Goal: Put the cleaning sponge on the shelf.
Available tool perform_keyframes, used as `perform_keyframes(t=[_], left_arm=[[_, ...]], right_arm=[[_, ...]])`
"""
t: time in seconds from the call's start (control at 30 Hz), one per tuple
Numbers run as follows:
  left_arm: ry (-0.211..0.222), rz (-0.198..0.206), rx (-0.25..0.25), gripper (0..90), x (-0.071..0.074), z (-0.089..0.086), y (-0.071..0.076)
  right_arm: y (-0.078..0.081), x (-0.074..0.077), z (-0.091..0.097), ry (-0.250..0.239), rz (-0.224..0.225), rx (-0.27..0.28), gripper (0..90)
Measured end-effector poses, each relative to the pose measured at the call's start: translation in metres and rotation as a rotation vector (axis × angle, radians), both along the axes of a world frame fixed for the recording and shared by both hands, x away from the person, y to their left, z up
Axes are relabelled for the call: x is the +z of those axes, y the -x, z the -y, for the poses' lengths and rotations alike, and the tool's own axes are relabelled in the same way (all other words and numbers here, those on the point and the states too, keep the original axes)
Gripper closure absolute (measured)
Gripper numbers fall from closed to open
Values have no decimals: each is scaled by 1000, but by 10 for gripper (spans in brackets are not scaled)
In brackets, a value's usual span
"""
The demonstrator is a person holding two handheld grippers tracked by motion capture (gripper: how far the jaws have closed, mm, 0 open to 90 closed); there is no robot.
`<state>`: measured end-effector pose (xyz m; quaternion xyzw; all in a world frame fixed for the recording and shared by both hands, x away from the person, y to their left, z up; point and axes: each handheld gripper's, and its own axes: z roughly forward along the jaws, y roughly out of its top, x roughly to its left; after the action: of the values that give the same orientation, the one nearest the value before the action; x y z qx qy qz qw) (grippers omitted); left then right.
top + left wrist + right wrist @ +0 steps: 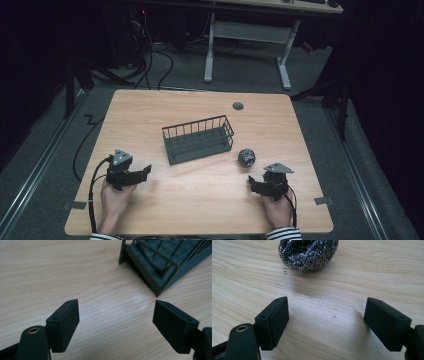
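Right gripper [256, 184] rests low over the table [200, 195] near the front right corner, its jaws spread apart with nothing between them. Just ahead of it lies the steel wool scourer [246, 157], a small tangled metal ball sitting on the bare wood, apart from the fingertips and just beside the right end of the wire basket [198, 139].

In the right gripper view the scourer [308, 253] shows its coiled silvery strands, with one loose curl straying at its left edge; its top is cut off by the frame. From above it reads as a dark speckled lump.

Left gripper [146, 171] sits near the front left of the table, jaws parted and holding nothing, pointing toward the basket. The left gripper view brings out the basket [160, 262] close up: a dark solid base with thin upright bars, its near corner standing on the wood, its far side cut off.

Both hands enter from the bottom edge, sleeves striped. A small grey disc [238, 106] lies well behind the basket. Bare wood spreads wide between the two grippers and along the front edge.
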<state>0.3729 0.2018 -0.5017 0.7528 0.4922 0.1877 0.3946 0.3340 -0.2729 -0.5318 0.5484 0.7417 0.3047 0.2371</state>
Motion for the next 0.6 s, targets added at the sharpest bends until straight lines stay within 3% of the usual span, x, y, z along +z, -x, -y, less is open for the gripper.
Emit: perform_keyframes(t=[0.07, 0.23, 0.43, 0.6], left_arm=[[18, -1, -15, 221, 8, 0, -1], [13, -9, -37, 217, 19, 4, -5], [61, -9, -66, 224, 33, 8, -11], [77, -12, -93, 253, 43, 15, -20]], right_arm=[[0, 0, 0, -1, 0, 0, 205], [0, 0, 0, -1, 0, 3, 206], [0, 0, 0, -1, 1, 5, 207], [0, 0, 0, -1, 1, 6, 209]])
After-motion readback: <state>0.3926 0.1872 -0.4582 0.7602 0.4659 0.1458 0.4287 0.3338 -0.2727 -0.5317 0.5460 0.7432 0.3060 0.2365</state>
